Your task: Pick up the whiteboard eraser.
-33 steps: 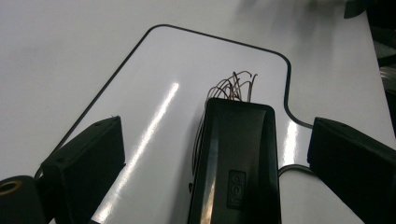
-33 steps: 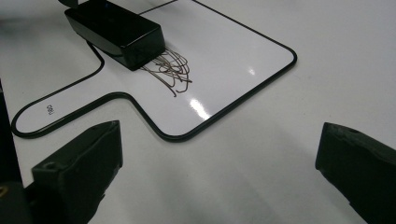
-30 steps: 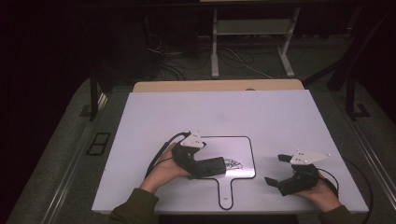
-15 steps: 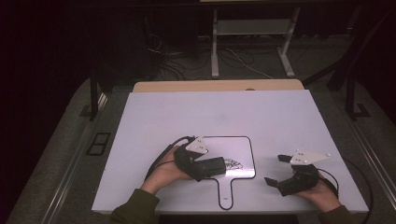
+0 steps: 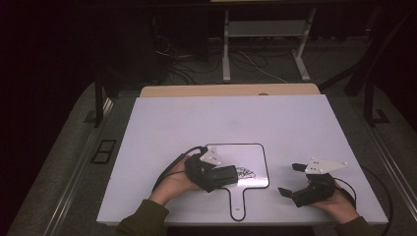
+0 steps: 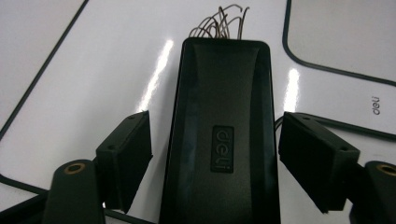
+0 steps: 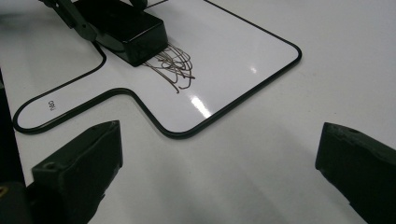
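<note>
The left gripper (image 5: 231, 175) lies low over the small white handled whiteboard with a thin black border (image 5: 255, 157), which sits on the near half of the large white table top (image 5: 221, 118). Between its jaws stands a black rectangular plastic eraser block with an embossed label (image 6: 222, 140), resting flat on the whiteboard. The jaws have just been closing in on it; in the left gripper view a thin strip of white board shows on each side between pad and eraser, so the pads (image 6: 128, 158) flank the block closely without pressing on it. Just past the eraser's far end lies a tangle of thin dark scribbled pen lines (image 7: 173, 65) on the whiteboard's surface, touching the block's edge.

The right gripper (image 5: 291, 181) rests on the table to the right of the whiteboard, near its lower right corner. Its jaws stand wide apart with nothing but bare table between them.
</note>
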A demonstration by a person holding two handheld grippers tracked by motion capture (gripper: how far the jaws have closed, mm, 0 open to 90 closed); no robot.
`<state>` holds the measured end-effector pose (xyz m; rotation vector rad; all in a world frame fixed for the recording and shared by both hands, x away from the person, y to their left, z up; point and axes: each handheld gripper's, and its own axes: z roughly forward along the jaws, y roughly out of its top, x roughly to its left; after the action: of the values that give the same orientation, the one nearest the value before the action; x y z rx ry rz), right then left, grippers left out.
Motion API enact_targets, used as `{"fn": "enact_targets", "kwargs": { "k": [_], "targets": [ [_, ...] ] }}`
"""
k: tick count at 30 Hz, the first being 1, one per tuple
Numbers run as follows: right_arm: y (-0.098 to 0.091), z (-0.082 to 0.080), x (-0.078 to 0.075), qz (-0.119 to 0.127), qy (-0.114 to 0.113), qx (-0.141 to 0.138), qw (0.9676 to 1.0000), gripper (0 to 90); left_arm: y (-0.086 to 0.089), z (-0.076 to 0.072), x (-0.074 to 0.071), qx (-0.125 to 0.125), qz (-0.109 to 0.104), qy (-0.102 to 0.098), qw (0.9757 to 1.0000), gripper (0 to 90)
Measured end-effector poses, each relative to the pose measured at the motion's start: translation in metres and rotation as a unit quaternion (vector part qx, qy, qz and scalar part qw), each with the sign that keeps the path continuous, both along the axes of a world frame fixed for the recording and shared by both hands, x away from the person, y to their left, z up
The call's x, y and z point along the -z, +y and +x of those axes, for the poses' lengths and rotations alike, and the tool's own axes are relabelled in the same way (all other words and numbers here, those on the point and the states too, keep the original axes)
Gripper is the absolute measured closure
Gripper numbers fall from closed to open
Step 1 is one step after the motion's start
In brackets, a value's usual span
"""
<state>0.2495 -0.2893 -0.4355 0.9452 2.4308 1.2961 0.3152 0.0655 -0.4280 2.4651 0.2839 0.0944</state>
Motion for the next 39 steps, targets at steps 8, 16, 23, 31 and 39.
{"fn": "enact_targets", "kwargs": {
  "k": [8, 16, 23, 31, 39],
  "targets": [
    [0.0003, -0.0002, 0.0, 0.0, 0.001, 0.0, 1.0, 0.0, -0.0012, -0.0012, 0.0015, -0.002, 0.006, 0.004, 1.0, 31.1],
    [0.0006, 0.0, 0.0005, -0.002, 0.001, -0.002, 1.0, 0.0, -0.001, -0.0003, 0.0023, -0.001, 0.01, 0.008, 0.9999, 34.9],
    [0.0008, -0.0001, 0.0005, -0.002, 0.002, -0.003, 1.0, 0.0, -0.0012, 0.0004, 0.0027, 0.003, 0.012, 0.011, 0.9999, 37.5],
    [0.0008, -0.0003, 0.0006, -0.003, 0.001, -0.003, 1.0, 0.0, -0.0001, 0.0021, 0.0026, 0.003, 0.006, 0.022, 0.9997, 38.6],
    [0.0007, -0.0004, 0.0006, -0.003, 0.001, -0.003, 1.0, 0.0, 0.0005, 0.0037, 0.0017, -0.005, 0.006, 0.034, 0.9994, 38.9]
  ]
}}
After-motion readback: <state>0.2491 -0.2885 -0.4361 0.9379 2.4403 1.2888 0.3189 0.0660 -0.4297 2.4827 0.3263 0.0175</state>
